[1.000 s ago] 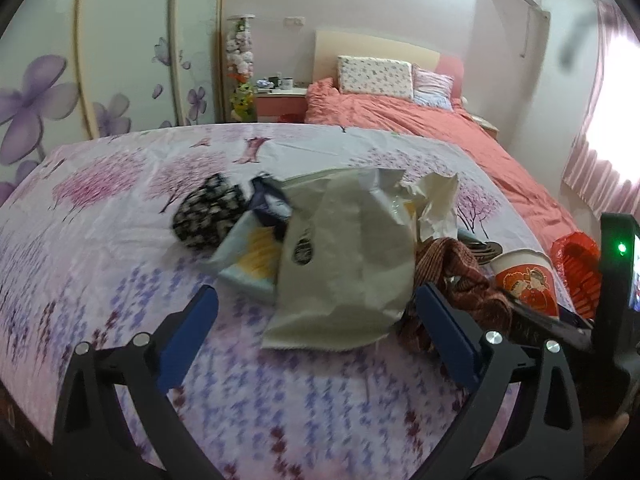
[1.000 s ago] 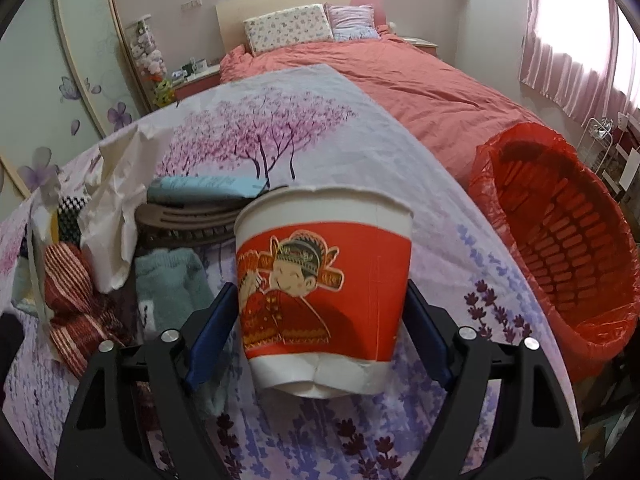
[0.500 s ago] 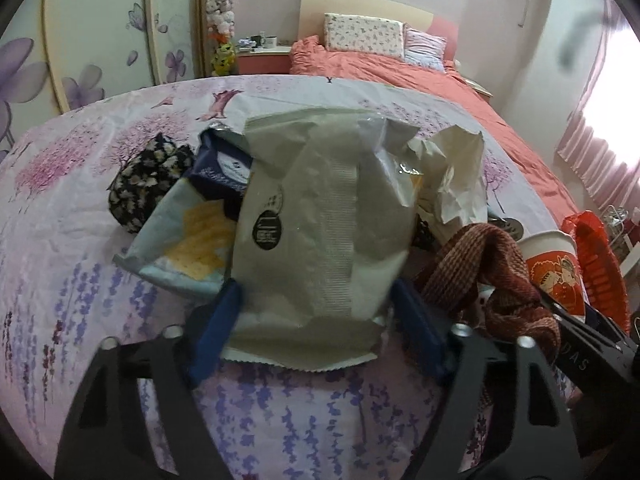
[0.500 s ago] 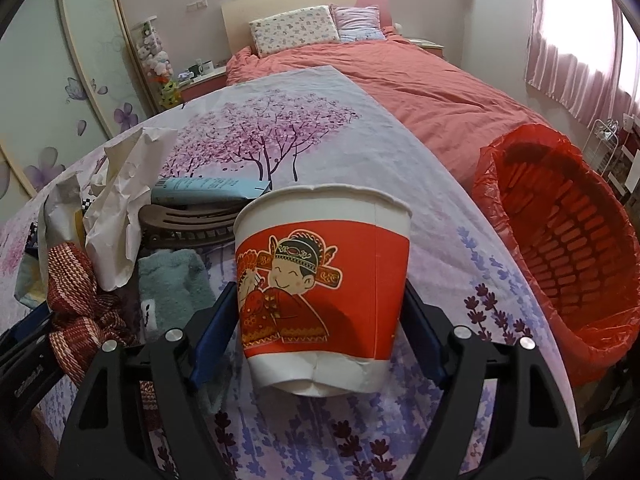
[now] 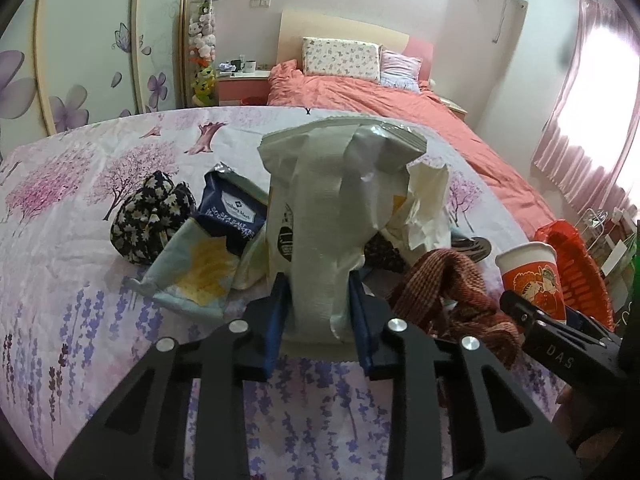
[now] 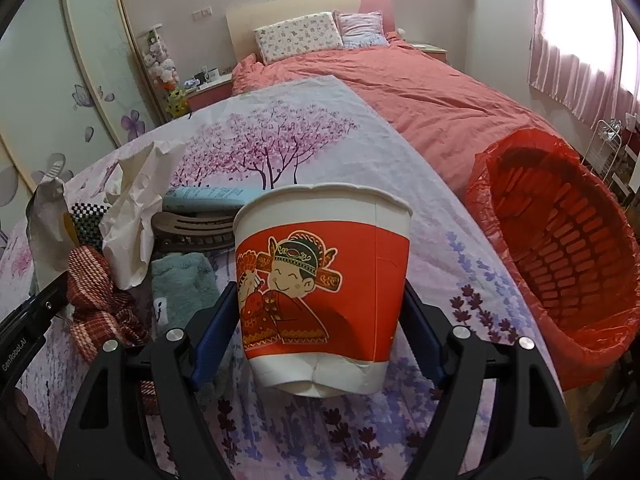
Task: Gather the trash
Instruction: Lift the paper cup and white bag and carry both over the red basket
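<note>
My left gripper [image 5: 318, 304] is shut on a grey-white snack bag [image 5: 328, 208] and holds it upright above the flowered bedspread [image 5: 80, 272]. My right gripper [image 6: 320, 320] is shut on a red and white paper cup [image 6: 324, 280] with a cartoon figure; the cup also shows in the left wrist view [image 5: 532, 276]. A red-lined trash basket [image 6: 560, 248] stands to the right of the bed, beside the cup. A blue cracker bag [image 5: 216, 240] and crumpled white paper [image 5: 424, 204] lie in the pile behind the snack bag.
A dark flowered pouch [image 5: 148, 212], a red plaid cloth [image 5: 452, 292], a teal sock [image 6: 180, 284] and a dark hair clip [image 6: 192, 228] lie on the bedspread. A bed with a coral duvet [image 6: 420, 92] is behind. A wardrobe with flower decals [image 5: 80, 48] is at left.
My left gripper closed on the snack bag and raised it upright. My right gripper kept hold of the cup with little movement.
</note>
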Demonstrator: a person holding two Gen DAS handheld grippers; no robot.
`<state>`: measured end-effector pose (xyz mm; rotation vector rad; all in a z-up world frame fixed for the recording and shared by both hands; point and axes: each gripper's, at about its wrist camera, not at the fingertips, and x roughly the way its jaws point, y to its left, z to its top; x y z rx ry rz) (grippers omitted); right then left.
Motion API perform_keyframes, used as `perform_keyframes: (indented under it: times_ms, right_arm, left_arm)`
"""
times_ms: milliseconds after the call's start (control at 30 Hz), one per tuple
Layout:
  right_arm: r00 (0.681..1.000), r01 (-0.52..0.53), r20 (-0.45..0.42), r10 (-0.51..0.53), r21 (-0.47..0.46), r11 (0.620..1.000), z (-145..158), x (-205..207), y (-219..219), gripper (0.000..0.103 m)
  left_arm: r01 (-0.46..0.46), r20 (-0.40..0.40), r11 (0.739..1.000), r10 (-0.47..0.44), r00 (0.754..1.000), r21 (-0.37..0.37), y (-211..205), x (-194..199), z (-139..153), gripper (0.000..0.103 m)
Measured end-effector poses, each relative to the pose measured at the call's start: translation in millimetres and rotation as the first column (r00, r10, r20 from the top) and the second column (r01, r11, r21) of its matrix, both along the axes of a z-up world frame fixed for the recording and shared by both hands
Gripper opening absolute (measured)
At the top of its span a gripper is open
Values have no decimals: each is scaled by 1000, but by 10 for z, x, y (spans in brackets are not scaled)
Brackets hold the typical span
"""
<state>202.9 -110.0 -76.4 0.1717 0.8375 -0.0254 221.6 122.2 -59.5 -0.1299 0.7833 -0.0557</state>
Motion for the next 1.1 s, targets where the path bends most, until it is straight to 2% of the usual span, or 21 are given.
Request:
perform_keyframes:
  times_ms: [500,867,1100]
  right_arm:
    - [996,8,85,-10,16,1000,336,-161,-205,76]
    - [986,54,156,-57,20,998,562,-307,-573,76]
    - [973,125,191,-129,33,992,630,-385,-900,76]
  left_arm:
    - [18,63,1000,-17,998,-9,-185,-155,445,30]
    - [128,98,991,-124,987,-27,-672,-205,723,30]
    - [228,105,973,-223,969,-44,-1164,-155,798,30]
